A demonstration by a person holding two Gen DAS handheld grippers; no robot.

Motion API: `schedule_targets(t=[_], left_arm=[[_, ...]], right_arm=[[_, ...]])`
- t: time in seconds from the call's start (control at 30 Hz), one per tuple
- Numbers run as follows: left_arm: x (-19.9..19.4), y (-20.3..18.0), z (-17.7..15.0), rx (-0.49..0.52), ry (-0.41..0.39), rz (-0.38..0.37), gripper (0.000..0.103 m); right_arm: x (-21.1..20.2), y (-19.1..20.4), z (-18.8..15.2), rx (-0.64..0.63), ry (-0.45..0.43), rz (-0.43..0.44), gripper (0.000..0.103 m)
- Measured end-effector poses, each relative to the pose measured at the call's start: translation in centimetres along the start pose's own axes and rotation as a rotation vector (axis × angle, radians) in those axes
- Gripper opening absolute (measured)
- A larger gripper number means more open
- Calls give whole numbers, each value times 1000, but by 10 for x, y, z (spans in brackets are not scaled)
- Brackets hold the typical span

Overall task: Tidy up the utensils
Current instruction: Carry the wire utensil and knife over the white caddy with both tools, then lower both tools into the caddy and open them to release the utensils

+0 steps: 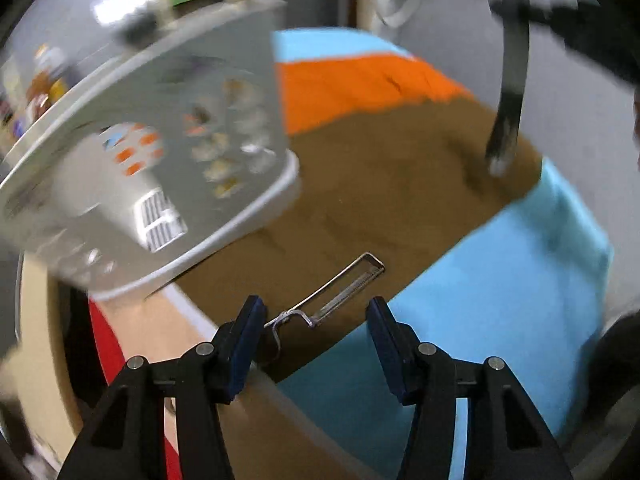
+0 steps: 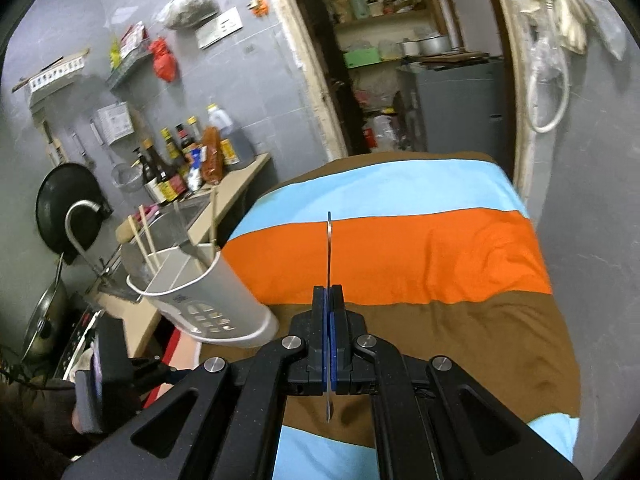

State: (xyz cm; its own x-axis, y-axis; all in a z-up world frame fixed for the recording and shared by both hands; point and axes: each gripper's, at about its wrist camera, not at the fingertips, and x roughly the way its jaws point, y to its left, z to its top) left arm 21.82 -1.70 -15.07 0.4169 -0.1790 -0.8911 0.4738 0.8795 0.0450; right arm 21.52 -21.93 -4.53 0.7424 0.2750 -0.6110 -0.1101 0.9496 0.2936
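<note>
A thin wire-framed metal peeler lies on the brown stripe of the striped cloth, just ahead of my open, empty left gripper. A white utensil holder stands at the left, blurred; in the right wrist view the holder has chopsticks standing in it. My right gripper is shut on a flat metal utensil, held edge-on above the orange stripe. In the left wrist view that utensil and the right gripper show blurred at the upper right.
The striped cloth covers a table. Left of it is a counter with sauce bottles, a sink with a tap, a black wok and a pot. A doorway opens onto pantry shelves behind.
</note>
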Motion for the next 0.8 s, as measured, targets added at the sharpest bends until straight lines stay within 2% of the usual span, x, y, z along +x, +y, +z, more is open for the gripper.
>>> schedule_targets(t=[0.07,0.13,0.2,0.27,0.37,0.5,0.53,0.6,0.8], left_arm=[[9,-7,4,72,31,16,51],[12,-6,11,87,43,-24,39],[11,-9,16,115,41,-17,18],[7,-11,20,115,46,-23,12],[-33,1,30,-44,-79,-144,12],[-92,20,31,-225,-305,-208,12],[-108,27,31,-278,-367,-200,12],[-128,39,32,-336,-443,-184,12],[-182,82,30,-478,-641,-146,12]], right_arm=[[-4,-4,0,12,-9,-16,1],[-8,-7,1,22,-17,-27,1],[-11,-7,2,25,-26,-32,1],[-13,-6,5,24,-34,-30,1],[-16,5,11,6,-68,12,1],[-18,33,23,-58,-132,89,1],[-18,39,27,-67,-145,104,1],[-18,55,37,-85,-179,143,1],[-16,99,67,-120,-287,257,2]])
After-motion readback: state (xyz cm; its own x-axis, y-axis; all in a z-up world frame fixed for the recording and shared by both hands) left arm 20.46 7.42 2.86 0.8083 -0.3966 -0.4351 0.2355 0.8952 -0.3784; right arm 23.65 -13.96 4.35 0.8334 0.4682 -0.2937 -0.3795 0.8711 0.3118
